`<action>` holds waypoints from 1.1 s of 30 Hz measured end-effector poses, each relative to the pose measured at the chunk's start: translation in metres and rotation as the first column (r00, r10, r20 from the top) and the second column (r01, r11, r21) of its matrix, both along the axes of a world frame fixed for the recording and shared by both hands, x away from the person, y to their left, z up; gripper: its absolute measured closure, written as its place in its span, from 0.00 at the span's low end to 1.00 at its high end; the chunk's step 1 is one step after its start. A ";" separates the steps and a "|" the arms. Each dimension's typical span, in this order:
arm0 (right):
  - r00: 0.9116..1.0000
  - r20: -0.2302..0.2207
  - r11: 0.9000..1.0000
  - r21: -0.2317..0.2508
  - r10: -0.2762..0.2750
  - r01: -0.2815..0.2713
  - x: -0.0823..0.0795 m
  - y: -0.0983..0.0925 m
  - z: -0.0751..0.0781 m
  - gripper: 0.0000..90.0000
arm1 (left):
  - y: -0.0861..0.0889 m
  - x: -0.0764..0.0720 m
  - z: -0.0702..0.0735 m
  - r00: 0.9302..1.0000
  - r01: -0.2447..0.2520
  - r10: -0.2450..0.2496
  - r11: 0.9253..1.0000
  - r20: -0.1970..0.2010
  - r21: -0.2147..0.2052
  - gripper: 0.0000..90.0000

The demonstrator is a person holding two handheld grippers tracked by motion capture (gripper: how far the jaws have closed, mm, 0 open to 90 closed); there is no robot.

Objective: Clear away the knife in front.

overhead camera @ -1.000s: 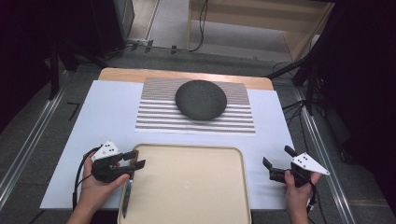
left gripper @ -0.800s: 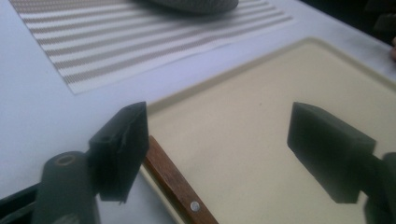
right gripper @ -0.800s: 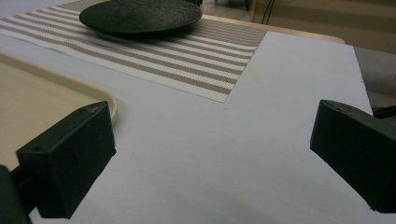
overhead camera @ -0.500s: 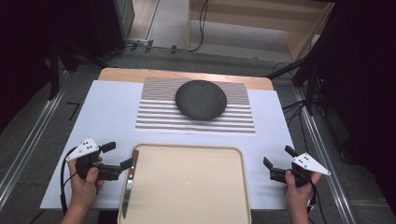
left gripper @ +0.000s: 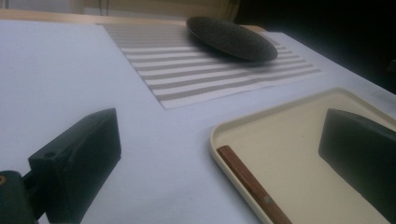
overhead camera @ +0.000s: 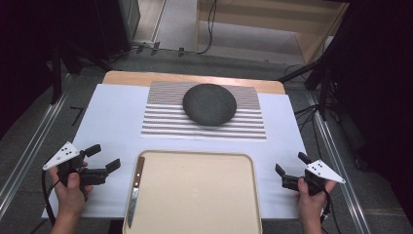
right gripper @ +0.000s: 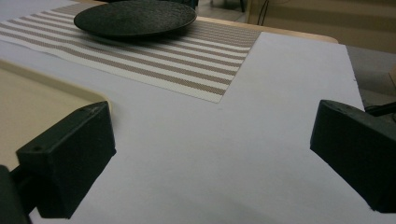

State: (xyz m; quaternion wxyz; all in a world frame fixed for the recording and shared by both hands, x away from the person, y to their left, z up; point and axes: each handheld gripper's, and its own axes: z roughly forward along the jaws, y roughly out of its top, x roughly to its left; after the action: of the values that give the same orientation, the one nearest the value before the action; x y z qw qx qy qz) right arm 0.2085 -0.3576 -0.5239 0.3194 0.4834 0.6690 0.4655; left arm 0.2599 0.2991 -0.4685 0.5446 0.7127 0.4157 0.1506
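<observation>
A wooden-handled knife (overhead camera: 136, 190) lies along the left inside edge of the beige tray (overhead camera: 195, 153); its handle (left gripper: 247, 179) points away from me. My left gripper (overhead camera: 103, 157) hovers over the white cover just left of the tray, apart from the knife. Its jaws have just been opening and stand open with nothing between them. To the right of the tray my right gripper (overhead camera: 290, 163) is open and holds nothing. A dark round plate (overhead camera: 209, 104) rests on a striped placemat (overhead camera: 160, 122) farther back.
A white sheet (overhead camera: 117, 112) covers the wooden table, whose far edge (overhead camera: 195, 78) shows bare. Metal rails (overhead camera: 29, 146) run along both sides over dark floor. A wooden cabinet (overhead camera: 263, 29) and cables stand behind the table.
My left gripper has drawn away to the left from the knife at the tray's left edge, with its jaws spread wider. The knife stays on the tray. My right gripper has kept still.
</observation>
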 end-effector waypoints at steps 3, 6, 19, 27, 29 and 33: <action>1.000 0.001 1.000 -0.002 -0.006 0.006 0.000 0.000 0.000 0.00 | 0.011 0.000 0.000 1.000 -0.012 0.012 1.000 0.017 0.010 0.00; 1.000 0.004 1.000 -0.003 -0.017 0.017 -0.001 0.000 0.000 0.00 | 0.020 -0.001 0.000 0.999 -0.025 0.024 1.000 0.028 0.019 0.00; 1.000 0.003 1.000 -0.003 -0.025 0.026 -0.001 -0.001 0.000 0.00 | 0.056 0.000 -0.012 0.994 -0.111 0.110 0.993 0.027 0.042 0.00; 1.000 0.004 1.000 -0.003 -0.027 0.027 -0.001 -0.001 0.000 0.00 | 0.062 0.002 -0.019 0.994 -0.112 0.112 0.992 0.020 0.049 0.00; 1.000 0.005 1.000 -0.004 -0.026 0.026 -0.001 -0.001 0.000 0.00 | 0.061 0.003 -0.020 0.994 -0.111 0.110 0.993 0.018 0.047 0.00; 1.000 0.001 1.000 -0.004 -0.021 0.021 -0.001 0.000 0.000 0.00 | 0.061 0.003 -0.022 0.993 -0.116 0.115 0.992 0.013 0.042 0.00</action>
State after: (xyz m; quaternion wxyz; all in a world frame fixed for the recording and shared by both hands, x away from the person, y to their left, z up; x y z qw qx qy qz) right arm 0.2079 -0.3578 -0.5239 0.3258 0.4895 0.6647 0.4610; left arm 0.2632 0.3601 -0.4907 0.5218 0.6981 0.4500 0.1946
